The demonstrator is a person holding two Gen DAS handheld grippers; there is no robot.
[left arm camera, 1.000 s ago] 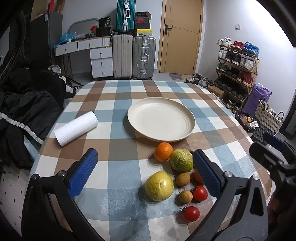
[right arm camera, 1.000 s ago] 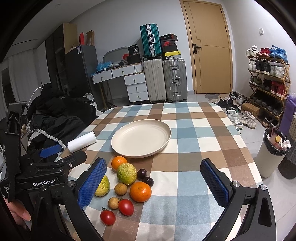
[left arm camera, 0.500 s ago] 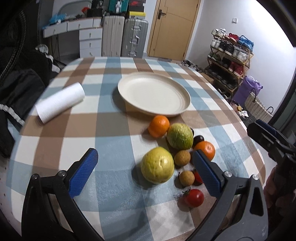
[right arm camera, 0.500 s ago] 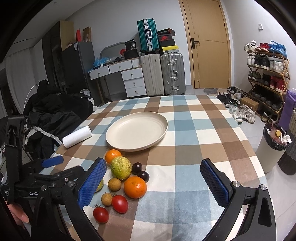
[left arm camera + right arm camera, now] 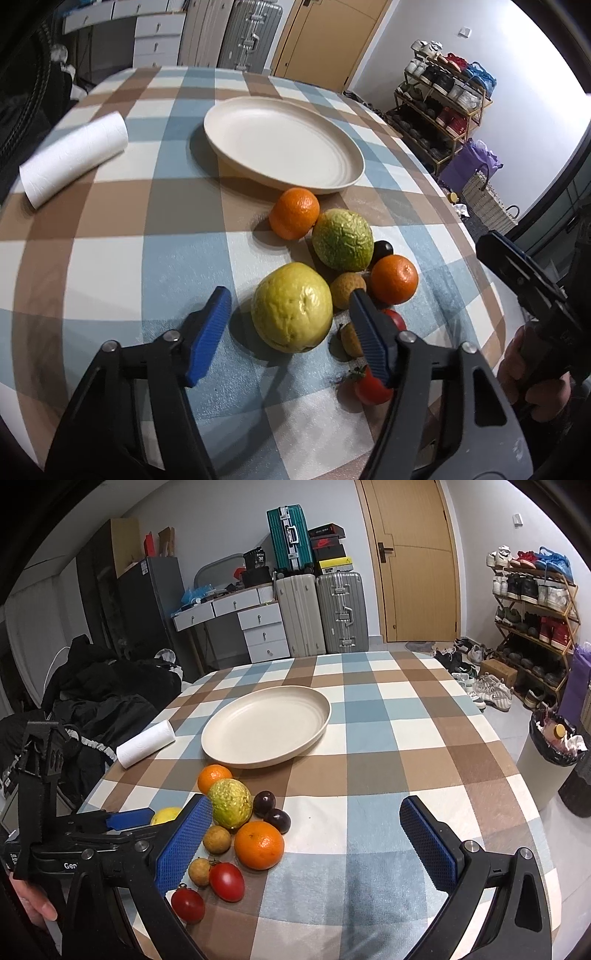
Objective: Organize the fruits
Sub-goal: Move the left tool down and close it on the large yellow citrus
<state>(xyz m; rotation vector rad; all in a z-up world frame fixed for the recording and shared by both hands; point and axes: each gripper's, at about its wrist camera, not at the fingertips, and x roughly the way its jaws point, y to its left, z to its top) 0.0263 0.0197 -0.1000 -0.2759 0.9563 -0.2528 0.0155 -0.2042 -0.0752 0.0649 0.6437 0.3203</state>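
Note:
A cluster of fruit lies on the checked tablecloth in front of an empty cream plate (image 5: 280, 147). My left gripper (image 5: 291, 325) is open, its blue pads on either side of a large yellow-green fruit (image 5: 291, 312), with gaps on both sides. Around it are a bumpy green fruit (image 5: 341, 240), two oranges (image 5: 294, 213) (image 5: 394, 278), small brown fruits (image 5: 347, 290), dark plums (image 5: 382, 249) and red tomatoes (image 5: 371, 387). My right gripper (image 5: 306, 842) is open and empty, low over the table beside the orange (image 5: 259, 844); the plate shows there too (image 5: 266, 725).
A white paper roll (image 5: 74, 164) lies at the table's left. Black clothing (image 5: 99, 701) is piled beside the table on the left. A bin (image 5: 546, 760) and a shoe rack (image 5: 532, 627) stand off to the right. Suitcases (image 5: 321, 613) and drawers stand at the back.
My left gripper has moved forward and down onto the fruit cluster and narrowed around the yellow-green fruit. My right gripper has drifted slightly closer to the table.

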